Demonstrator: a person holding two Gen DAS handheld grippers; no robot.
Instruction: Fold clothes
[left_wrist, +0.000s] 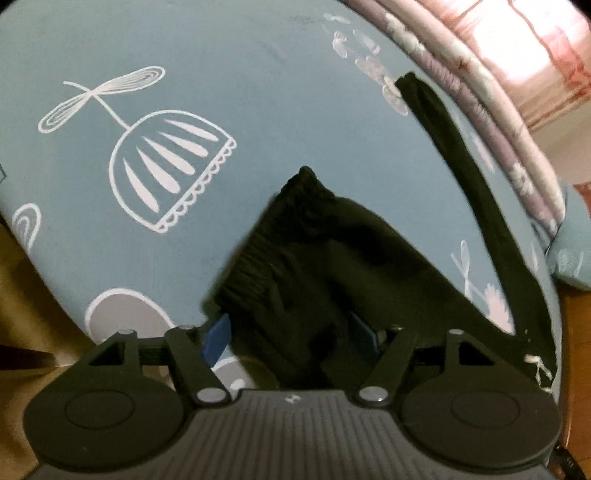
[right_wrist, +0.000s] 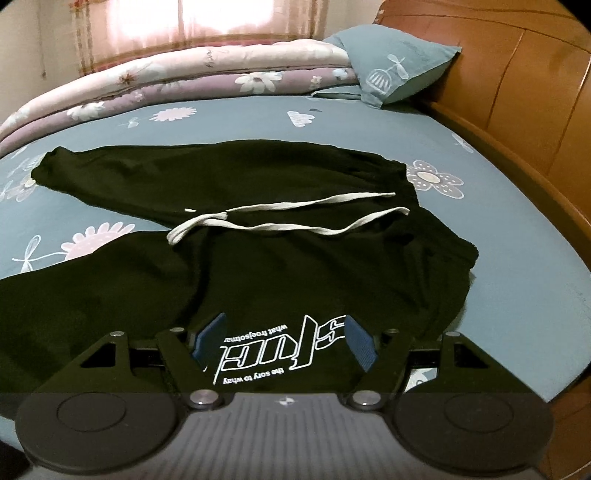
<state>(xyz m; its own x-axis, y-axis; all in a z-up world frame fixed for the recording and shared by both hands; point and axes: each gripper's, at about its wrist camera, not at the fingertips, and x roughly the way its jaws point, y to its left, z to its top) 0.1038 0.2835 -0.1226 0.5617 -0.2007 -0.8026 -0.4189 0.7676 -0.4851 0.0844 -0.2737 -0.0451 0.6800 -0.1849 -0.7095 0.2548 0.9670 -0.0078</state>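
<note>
Right view alone shows black trousers spread across bed, drawstring on top, headboard alongside; right gripper spread over printed cloth. Left gripper spread around ribbed cuff, bare sheet beyond

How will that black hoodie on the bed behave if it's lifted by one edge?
The black hoodie will probably sag and drape, since it already lies creased on the bed sheet. Its drawstring lies loose and may dangle or catch. It looks fairly thick, so likely not slippery.

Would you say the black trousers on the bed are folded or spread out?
Spread out: the black trousers lie with legs apart and white drawstring loose.
</note>
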